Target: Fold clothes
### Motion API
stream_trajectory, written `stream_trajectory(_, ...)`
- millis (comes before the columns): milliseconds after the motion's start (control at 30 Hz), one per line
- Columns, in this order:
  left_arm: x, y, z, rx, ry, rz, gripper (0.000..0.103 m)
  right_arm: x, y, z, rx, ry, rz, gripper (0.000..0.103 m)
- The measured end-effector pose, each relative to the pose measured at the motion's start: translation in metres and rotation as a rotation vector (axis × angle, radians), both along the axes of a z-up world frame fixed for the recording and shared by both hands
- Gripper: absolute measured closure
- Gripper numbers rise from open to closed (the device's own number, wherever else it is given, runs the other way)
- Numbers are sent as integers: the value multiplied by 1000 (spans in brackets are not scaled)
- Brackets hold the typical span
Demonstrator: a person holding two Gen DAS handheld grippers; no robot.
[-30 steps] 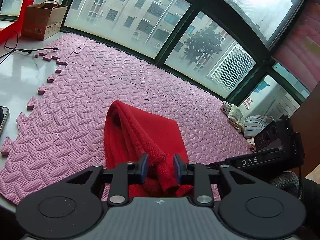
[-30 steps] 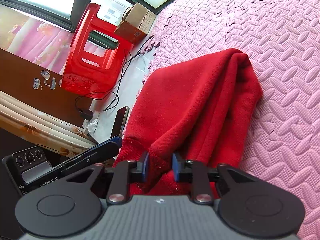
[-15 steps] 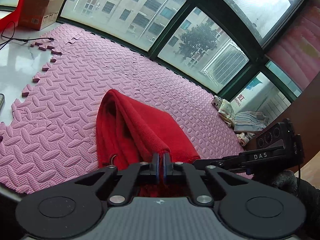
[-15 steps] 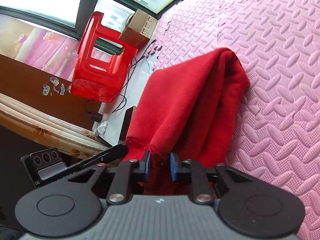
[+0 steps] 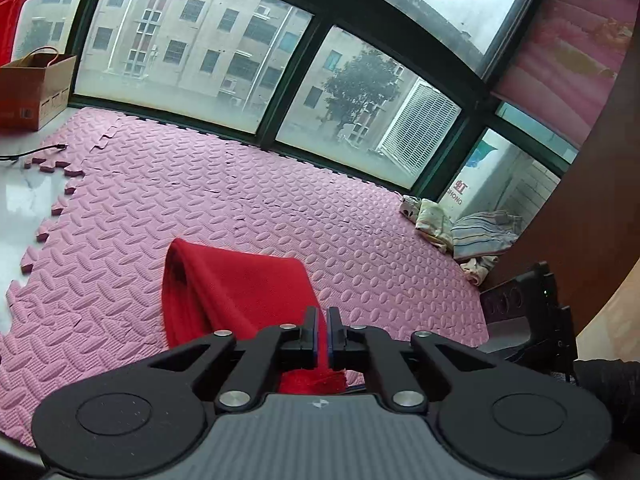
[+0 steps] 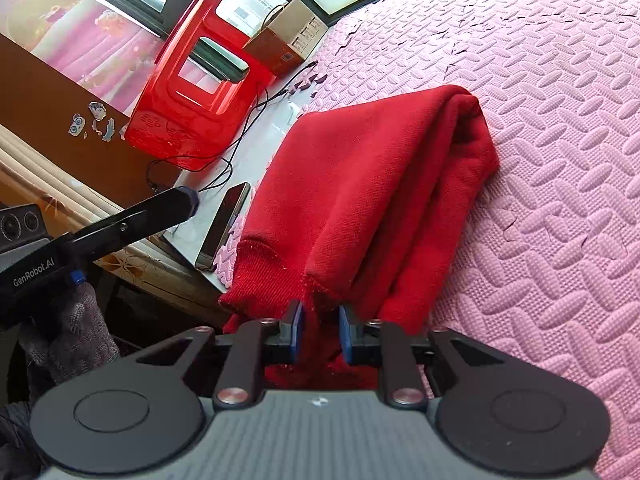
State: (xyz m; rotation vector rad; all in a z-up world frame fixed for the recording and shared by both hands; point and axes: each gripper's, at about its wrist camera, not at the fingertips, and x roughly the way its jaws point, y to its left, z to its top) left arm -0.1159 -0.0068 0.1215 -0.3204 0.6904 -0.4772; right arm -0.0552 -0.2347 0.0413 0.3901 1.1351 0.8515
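A red sweater [image 5: 224,292] lies folded on the pink foam mat [image 5: 280,208], its near hem lifted. My left gripper [image 5: 321,336] is shut on the red sweater's hem. In the right wrist view the sweater [image 6: 372,200] rises from the mat [image 6: 560,160] to my right gripper [image 6: 320,328], whose jaws stand a little apart with the ribbed hem bunched between them. The left gripper also shows there [image 6: 176,204], off to the left beside the sweater. The right gripper's body shows at the right edge of the left wrist view [image 5: 528,308].
A cardboard box [image 5: 32,92] stands at the mat's far left by the window. A small heap of clothes [image 5: 460,232] lies at the far right corner. A red plastic stool [image 6: 200,80], cables and a phone [image 6: 224,224] sit on the white floor beside the mat.
My left gripper closed on the sweater's hem and pulled it up and back. My right gripper kept its hold and lifted too; the sweater now stretches more upright off the mat.
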Motion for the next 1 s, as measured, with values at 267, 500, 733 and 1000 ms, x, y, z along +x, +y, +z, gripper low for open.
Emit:
stream_trajectory(267,9,-7,-60,-3,174,-31,98,-1,-12,9,-38,-30,20,78)
stream_trajectory(500,-1,-11,-60,-9,157,-49,98,29,-8,48,-185,-325,-19,78)
stream_trajectory(733,-5,-12,-62,-14,157,-47,98,65,33,42,-309,-546,34,76)
stream_trajectory(1000,-8,-10,-63,-24,162,-60,98,74,34,18,-406,-530,45,72)
